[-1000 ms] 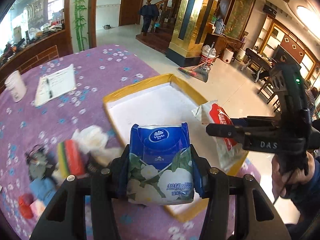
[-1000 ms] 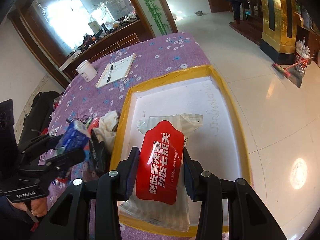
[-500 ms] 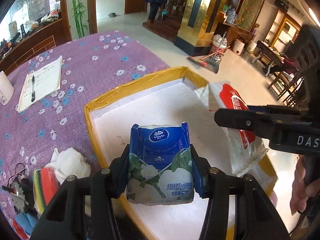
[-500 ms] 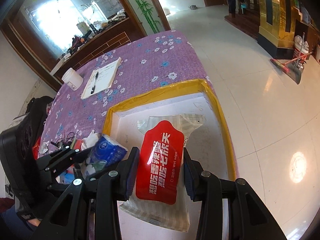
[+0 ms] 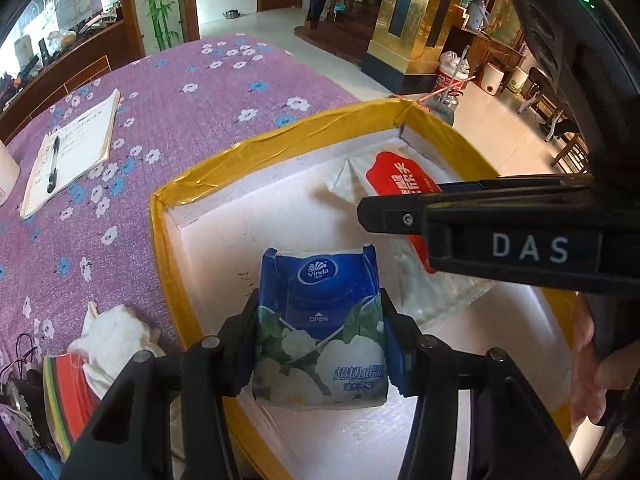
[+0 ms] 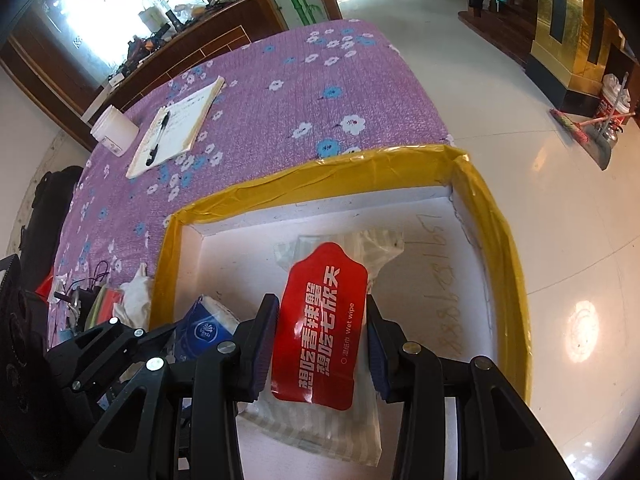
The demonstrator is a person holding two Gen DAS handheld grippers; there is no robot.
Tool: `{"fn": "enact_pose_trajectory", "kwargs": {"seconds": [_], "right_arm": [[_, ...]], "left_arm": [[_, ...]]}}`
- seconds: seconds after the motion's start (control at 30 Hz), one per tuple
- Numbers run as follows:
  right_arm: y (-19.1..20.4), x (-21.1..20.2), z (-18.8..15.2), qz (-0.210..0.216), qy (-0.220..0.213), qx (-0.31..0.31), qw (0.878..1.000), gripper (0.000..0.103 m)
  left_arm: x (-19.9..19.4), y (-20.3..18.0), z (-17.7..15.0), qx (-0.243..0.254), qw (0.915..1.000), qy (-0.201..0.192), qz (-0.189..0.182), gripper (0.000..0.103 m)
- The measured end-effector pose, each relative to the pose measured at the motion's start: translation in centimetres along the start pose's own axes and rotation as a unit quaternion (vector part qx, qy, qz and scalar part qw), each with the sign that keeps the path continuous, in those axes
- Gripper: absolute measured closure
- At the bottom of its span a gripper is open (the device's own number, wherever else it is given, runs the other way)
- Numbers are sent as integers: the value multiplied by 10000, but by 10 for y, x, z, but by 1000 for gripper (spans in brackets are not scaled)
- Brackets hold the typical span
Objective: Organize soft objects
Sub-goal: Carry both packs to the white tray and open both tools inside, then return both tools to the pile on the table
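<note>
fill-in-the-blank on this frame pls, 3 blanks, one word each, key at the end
1. The left gripper has its jaws closed on a ____ tissue pack.
2. The right gripper holds a wet wipe pack whose label is ____.
3. Both packs are over a white tray whose rim is taped in ____.

Missing words: blue; red; yellow

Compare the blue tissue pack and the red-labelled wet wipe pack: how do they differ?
The tissue pack is blue with white flowers and blocky; the wet wipe pack is a flatter, pale pouch with a red label. The left gripper holds the tissue pack, the right gripper the wipes. Both are soft packs clamped over the yellow-rimmed white box.
</note>
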State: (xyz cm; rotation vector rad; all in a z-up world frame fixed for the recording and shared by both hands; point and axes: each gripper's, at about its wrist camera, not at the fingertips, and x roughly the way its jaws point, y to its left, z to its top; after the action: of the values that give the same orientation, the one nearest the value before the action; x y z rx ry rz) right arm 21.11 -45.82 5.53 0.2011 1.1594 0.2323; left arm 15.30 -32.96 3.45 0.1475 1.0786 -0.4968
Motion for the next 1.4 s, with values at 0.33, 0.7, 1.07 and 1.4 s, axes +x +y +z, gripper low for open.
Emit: {"fn": "enact_pose_trajectory", "kwargs": {"seconds": [0.33,0.7,1.07,1.4], "right_arm": [[2,9,9,50,46,-80,9999,56],[6,-15,8,354,-184,-117,9991,47],[15,-73,-5,243,-739,-99,9969,27],[49,-129,-63,387,-1280,-331,9905,27]], "left_arm": [[5,3,1,-103,9999,107,-82,47],[-18,5,2,-270,9994,-151,-147,29],[-55,0,-3,-322,9982,-446,-241,28],[-106,4,-45,-322,9962,-771,-240,28]]}}
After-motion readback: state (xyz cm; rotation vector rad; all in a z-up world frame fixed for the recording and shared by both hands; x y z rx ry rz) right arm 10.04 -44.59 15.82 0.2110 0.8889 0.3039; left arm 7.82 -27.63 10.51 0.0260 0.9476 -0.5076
